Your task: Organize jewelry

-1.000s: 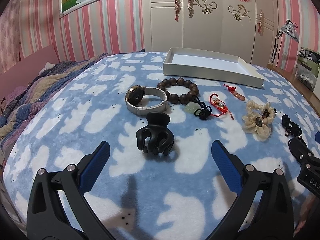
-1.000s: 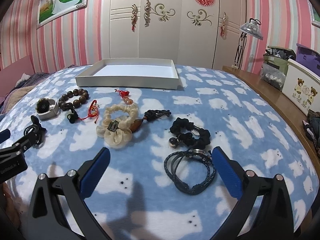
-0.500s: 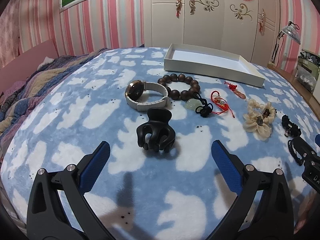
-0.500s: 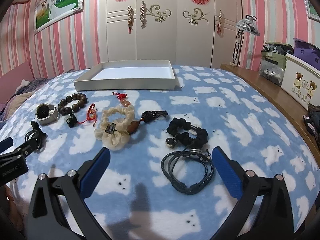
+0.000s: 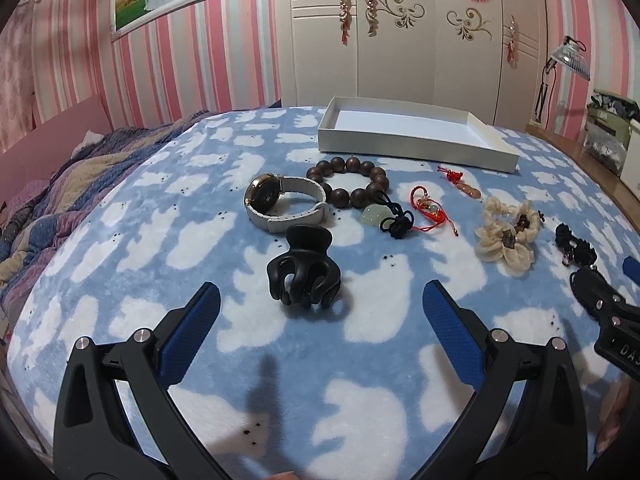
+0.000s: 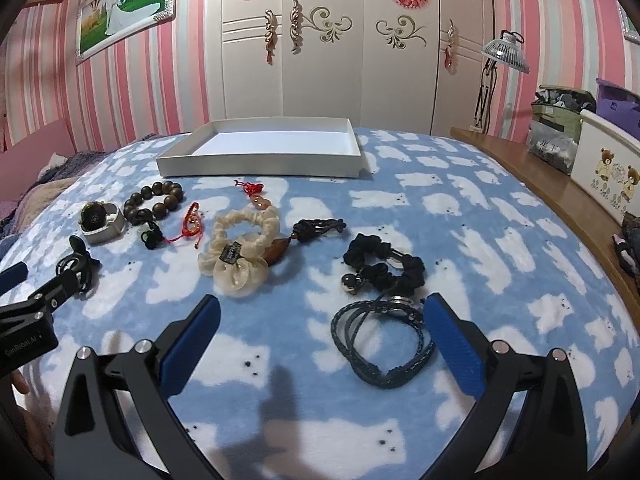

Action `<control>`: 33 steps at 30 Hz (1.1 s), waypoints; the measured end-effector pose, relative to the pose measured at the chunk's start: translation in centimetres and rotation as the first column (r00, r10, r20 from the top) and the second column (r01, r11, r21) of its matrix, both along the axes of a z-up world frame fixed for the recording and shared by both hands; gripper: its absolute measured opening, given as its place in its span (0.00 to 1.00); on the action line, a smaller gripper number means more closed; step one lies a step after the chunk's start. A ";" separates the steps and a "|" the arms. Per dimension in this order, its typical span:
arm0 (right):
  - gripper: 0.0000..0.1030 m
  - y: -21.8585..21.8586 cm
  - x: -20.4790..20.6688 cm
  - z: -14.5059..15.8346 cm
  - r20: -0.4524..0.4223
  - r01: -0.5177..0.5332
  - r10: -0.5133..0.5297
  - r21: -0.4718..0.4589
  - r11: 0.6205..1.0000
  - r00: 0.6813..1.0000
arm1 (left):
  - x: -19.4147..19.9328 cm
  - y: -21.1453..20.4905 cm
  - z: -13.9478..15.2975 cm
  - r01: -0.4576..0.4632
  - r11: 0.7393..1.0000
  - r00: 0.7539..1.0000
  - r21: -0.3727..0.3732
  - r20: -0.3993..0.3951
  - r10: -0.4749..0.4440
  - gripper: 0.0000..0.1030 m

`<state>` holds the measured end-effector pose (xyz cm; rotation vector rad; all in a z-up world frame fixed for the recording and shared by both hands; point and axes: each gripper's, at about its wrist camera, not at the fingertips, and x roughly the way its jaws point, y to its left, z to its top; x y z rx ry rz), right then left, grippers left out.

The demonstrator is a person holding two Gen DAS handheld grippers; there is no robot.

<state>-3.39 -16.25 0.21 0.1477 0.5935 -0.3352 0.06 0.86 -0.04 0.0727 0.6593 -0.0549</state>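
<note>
1. Bed with cloud-print blanket carries everything. The white tray sits far ahead of both sets of jaws, past all the jewelry, with nothing visible in it.
2. Left gripper: jaws wide apart, holding nothing. The black claw clip lies dead ahead, just beyond the tips and roughly centred in the gap, teeth toward the jaws and hinge tab away. Watch and bead bracelet lie further ahead, between clip and tray.
3. Right gripper: jaws wide apart, empty. The braided cord bracelet lies flat on the bed inside the gap, hard against the right-hand jaw, off-centre; its long axis runs roughly along the fingers. Black scrunchie is just beyond it, cream scrunchie ahead-left.
4. Judgement: each gripper has its own target, and the left is better lined up. The right should shift right to centre the cord before closing.
</note>
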 end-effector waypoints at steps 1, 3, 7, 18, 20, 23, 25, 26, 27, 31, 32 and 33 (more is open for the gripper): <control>0.98 0.1 0.0 0.0 -0.004 0.011 -0.011 -0.015 1.000 1.000 | 0.0 0.0 0.0 0.006 1.000 1.000 0.005 -0.003 -0.005 0.97; 0.98 0.4 -0.1 0.1 -0.010 0.015 -0.015 -0.041 0.999 1.000 | -0.2 -0.1 -0.2 0.009 1.000 1.000 0.027 -0.002 -0.009 0.97; 0.98 0.8 0.0 0.0 -0.021 -0.017 0.015 -0.057 0.998 1.000 | -0.7 -0.1 -0.1 0.010 0.998 1.000 0.059 0.020 -0.011 0.97; 0.98 -0.2 0.4 -0.8 -0.064 0.002 -0.003 -0.012 1.000 0.998 | -0.3 -0.5 -0.9 0.071 0.994 0.997 0.078 -0.028 -0.069 0.97; 0.98 -0.2 0.5 -0.8 -0.066 -0.004 0.004 -0.010 1.000 0.998 | -0.1 -0.5 -0.9 0.085 0.994 0.996 0.074 -0.036 -0.082 0.97; 0.98 -0.2 0.6 -0.8 -0.076 -0.002 0.002 -0.010 1.000 0.997 | 0.5 -0.4 -0.6 0.093 0.993 0.995 0.073 -0.047 -0.090 0.97; 0.98 -0.1 1.1 -0.7 -0.090 -0.006 0.005 -0.015 1.000 0.996 | 1.1 -0.2 -0.3 0.087 0.993 0.995 0.076 -0.059 -0.082 0.97; 0.98 0.0 1.4 -0.4 -0.096 -0.006 0.004 -0.022 1.000 0.995 | 1.6 0.0 0.0 0.090 0.994 0.994 0.064 -0.067 -0.085 0.97; 0.98 0.1 1.7 0.0 -0.094 -0.010 0.008 -0.029 1.000 0.996 | 1.9 0.2 0.3 0.092 0.994 0.993 0.054 -0.073 -0.088 0.97; 0.98 0.3 3.1 1.9 -0.076 -0.023 0.020 -0.035 0.999 0.997 | 3.1 0.4 1.8 0.107 0.993 0.992 0.051 -0.067 -0.103 0.97; 0.98 0.3 3.7 2.4 -0.077 -0.038 0.036 -0.017 0.999 0.996 | 3.5 0.6 2.4 0.111 0.993 0.992 0.049 -0.062 -0.108 0.97; 0.98 0.3 4.1 2.7 -0.077 -0.046 0.045 -0.006 0.999 0.996 | 3.9 0.8 2.8 0.106 0.993 0.993 0.047 -0.060 -0.104 0.97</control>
